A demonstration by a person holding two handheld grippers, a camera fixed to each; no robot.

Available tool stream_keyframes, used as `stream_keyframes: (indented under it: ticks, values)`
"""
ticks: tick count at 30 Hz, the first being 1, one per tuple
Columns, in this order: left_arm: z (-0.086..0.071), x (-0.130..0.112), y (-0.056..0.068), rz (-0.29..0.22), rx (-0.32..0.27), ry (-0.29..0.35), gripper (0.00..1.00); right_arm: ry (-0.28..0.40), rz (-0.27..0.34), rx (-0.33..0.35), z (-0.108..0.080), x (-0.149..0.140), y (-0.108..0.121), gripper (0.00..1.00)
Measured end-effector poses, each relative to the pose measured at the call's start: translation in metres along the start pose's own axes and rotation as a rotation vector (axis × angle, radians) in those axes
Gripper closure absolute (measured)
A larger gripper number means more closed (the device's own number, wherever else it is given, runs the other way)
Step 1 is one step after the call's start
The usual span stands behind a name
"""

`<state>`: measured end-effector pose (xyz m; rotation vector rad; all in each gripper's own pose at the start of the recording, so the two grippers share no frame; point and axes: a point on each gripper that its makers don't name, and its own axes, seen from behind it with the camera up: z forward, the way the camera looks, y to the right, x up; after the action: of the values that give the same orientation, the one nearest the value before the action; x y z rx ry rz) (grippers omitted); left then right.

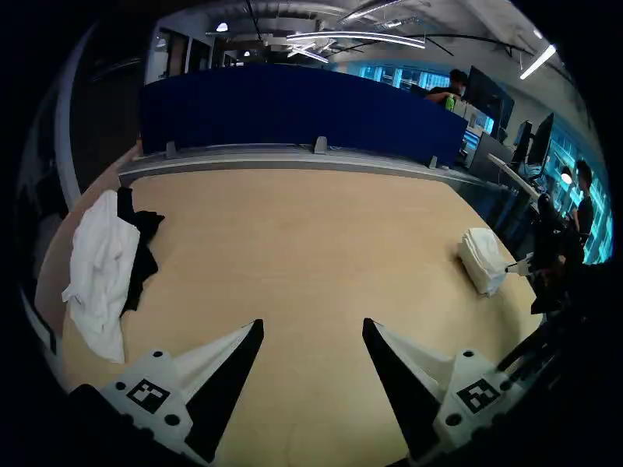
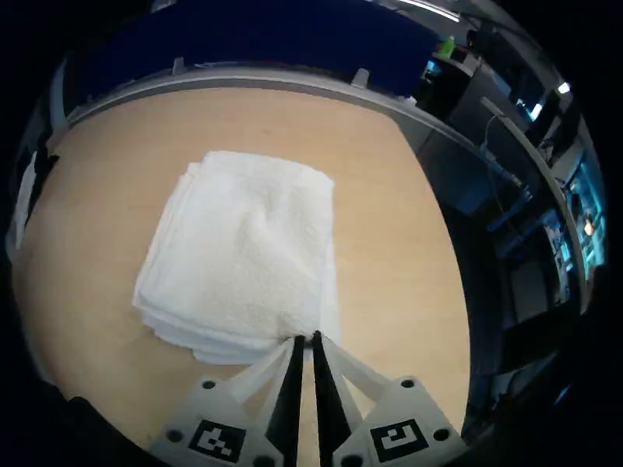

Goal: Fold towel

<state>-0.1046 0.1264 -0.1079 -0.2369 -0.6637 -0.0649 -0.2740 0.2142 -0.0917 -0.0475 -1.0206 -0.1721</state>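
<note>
The left gripper (image 1: 311, 322) hangs above a bare stretch of the pale wooden counter (image 1: 311, 233), its jaws spread wide with nothing between them. From there the left gripper view takes in the whole width of the surface. At the far left edge lies a loose white cloth (image 1: 97, 272), rumpled and partly draped over a black cloth (image 1: 142, 241). Well apart from these, near the right edge, sits the folded white towel (image 1: 483, 261), small at this range, with the tip of the other gripper meeting its right side. A blue partition (image 1: 296, 109) runs along the back of the counter, and beyond it a person (image 1: 580, 202) sits among dark monitors (image 1: 489, 93). The right gripper view brings the same towel close: it lies flat as a thick, roughly square stack of layers, its terry surface and stepped edges plain to see. The right gripper (image 2: 313, 336) has its jaws pressed almost together, with a thin slit between them. Their tips rest right at the towel's near edge, by its right corner. Whether a layer of cloth is caught between them cannot be told.
</note>
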Motion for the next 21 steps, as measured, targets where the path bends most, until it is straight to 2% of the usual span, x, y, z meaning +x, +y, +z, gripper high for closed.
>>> stream_keyframes:
  ticks: [8, 13, 21]
  values:
    - [-0.002, 0.002, 0.0, 0.003, -0.008, 0.002, 0.06, 0.043, 0.008, -0.034, -0.011, 0.0, 0.002, 0.77]
    - [-0.001, 0.005, 0.0, 0.009, -0.013, 0.005, 0.06, 0.067, 0.02, -0.046, -0.016, 0.003, 0.003, 0.61]
    - [-0.002, 0.006, 0.0, 0.01, -0.02, 0.009, 0.06, 0.083, 0.02, -0.074, -0.027, 0.005, 0.01, 0.56]
